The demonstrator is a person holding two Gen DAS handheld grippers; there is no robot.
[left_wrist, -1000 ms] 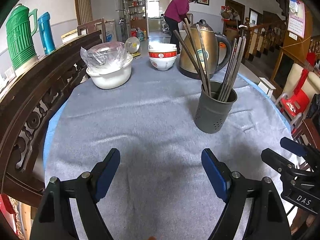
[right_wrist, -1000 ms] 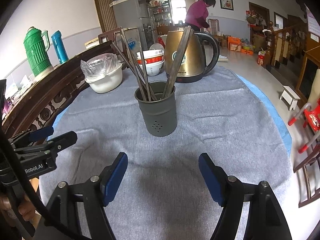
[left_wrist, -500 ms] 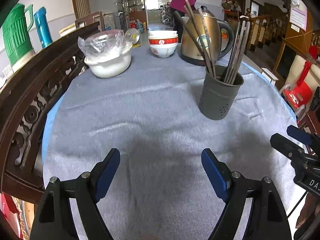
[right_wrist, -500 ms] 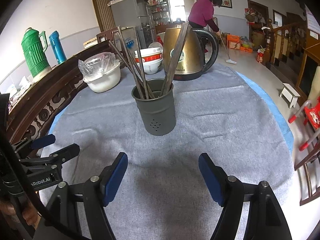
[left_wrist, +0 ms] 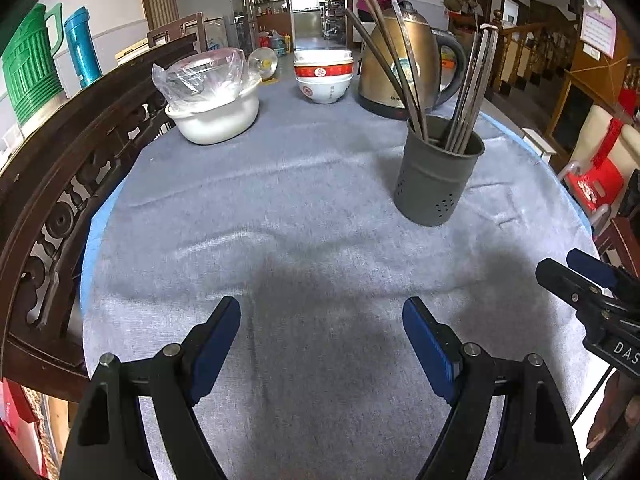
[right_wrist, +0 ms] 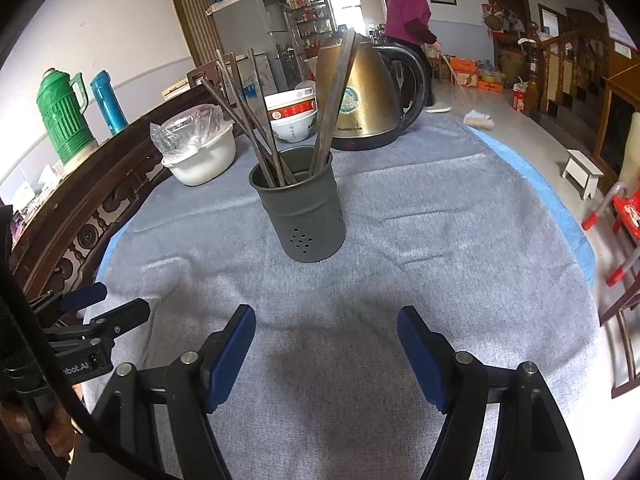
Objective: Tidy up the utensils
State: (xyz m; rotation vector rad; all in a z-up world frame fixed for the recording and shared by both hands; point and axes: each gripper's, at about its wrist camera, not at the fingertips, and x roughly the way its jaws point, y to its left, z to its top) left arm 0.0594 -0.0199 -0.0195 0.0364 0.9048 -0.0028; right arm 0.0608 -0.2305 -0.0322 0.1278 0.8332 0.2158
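Chopsticks are gathered upright in a dark grey holder that stands on the grey cloth covering the round worktop. They are split into two bunches: one leans left, the other leans right, and their upper ends fan out above the rim. Small round holes are seen low on the holder's wall.

Behind the holder a brass-coloured kettle with a black handle is set, and just beside it, to the left, a stack of white bowls with a red band. Further left a white basin is placed, with a crumpled clear bag over its top. A green flask and a blue flask are seen beyond the carved wooden rail. A person in a purple top is bent over in the background.

The left claw is released, its blue pads spread wide above bare cloth, with nothing between them. The right claw is likewise released and empty, its jaws held wide apart, with the holder straight ahead of it but well clear of the fingertips. From the left wrist view the holder is seen ahead and to the right, and the right claw enters at the right edge.
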